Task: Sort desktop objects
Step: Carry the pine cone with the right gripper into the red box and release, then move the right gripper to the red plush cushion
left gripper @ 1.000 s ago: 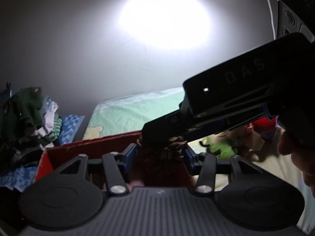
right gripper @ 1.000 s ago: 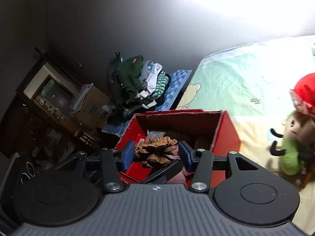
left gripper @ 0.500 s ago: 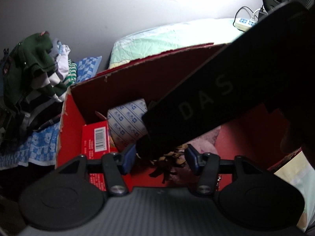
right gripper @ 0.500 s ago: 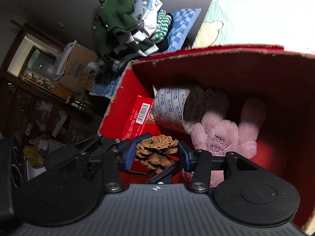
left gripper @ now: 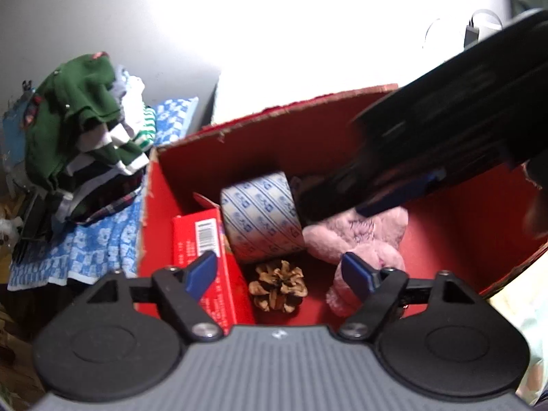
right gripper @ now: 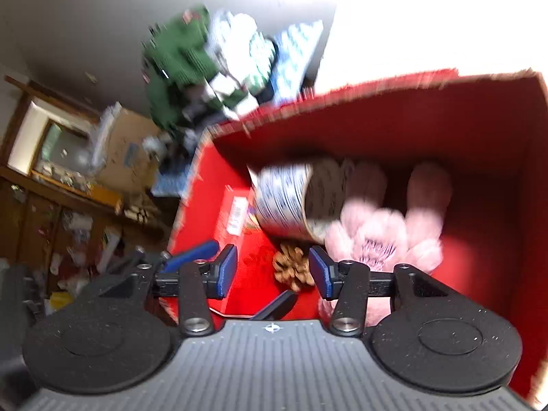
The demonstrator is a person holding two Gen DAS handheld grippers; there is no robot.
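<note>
— Did the pine cone (left gripper: 278,286) go in?
— Yes. A moment ago my right gripper (right gripper: 272,274) clamped it; now both sets of jaws are spread and it lies on the red box (left gripper: 260,130) floor, beside the tape roll (left gripper: 262,217).
— Left gripper (left gripper: 279,272)?
— Empty. On to the next item.

Brown pinecone (left gripper: 278,286) sits loose on floor of red cardboard box (left gripper: 274,137), scales open, near front. Blue-patterned tape roll (left gripper: 262,217) lies on its side right behind it. Red packet with barcode (left gripper: 202,239) to left, fluffy pink plush (left gripper: 359,239) to right, all inside box.
</note>
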